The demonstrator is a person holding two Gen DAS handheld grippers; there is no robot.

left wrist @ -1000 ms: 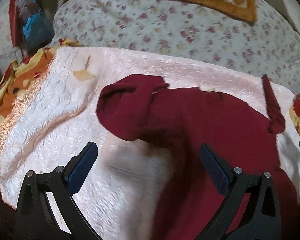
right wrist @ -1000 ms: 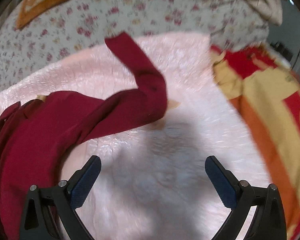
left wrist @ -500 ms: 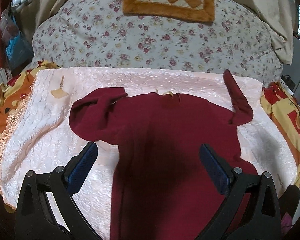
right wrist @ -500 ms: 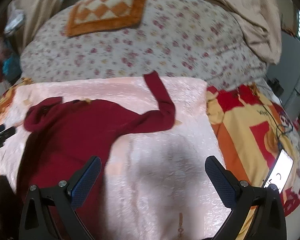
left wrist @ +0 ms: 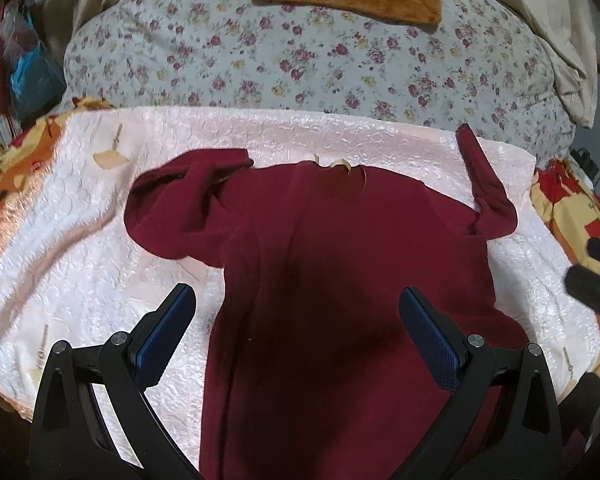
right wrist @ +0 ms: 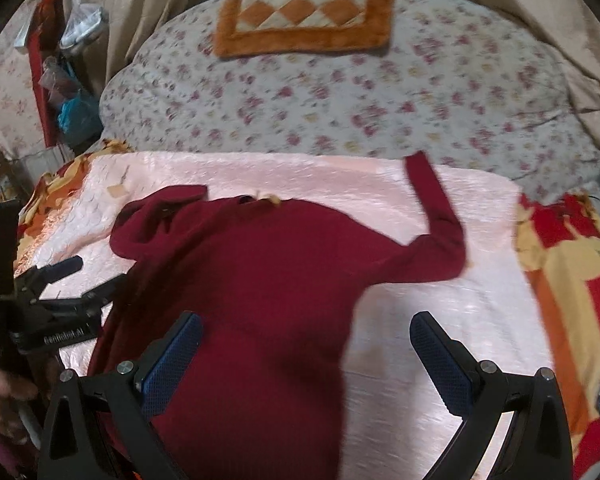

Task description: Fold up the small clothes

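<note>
Both grippers hang above the bed, jaws spread wide and holding nothing. The left gripper (left wrist: pixel 298 322) is over the sweater's lower body; the right gripper (right wrist: pixel 306 350) sits over its right flank, half above bare pink spread (right wrist: pixel 440 320). The sweater (left wrist: pixel 340 264) lies on that spread, collar toward the floral quilt (left wrist: pixel 300 60), hem toward the camera. It's laid out but not squared up: the left sleeve (left wrist: pixel 180 200) is bunched and doubled over near the shoulder, while the right sleeve (right wrist: pixel 436 216) kinks upward, cuff pointing at the quilt. So this reads as the pause between spreading and the first fold. Next, I'd say, each gripper needs to drop to a sleeve, pinch near the cuff, and draw it across the chest; the crumpled left one likely wants straightening first. Thick knit, so a shallow pinch may slip.
</note>
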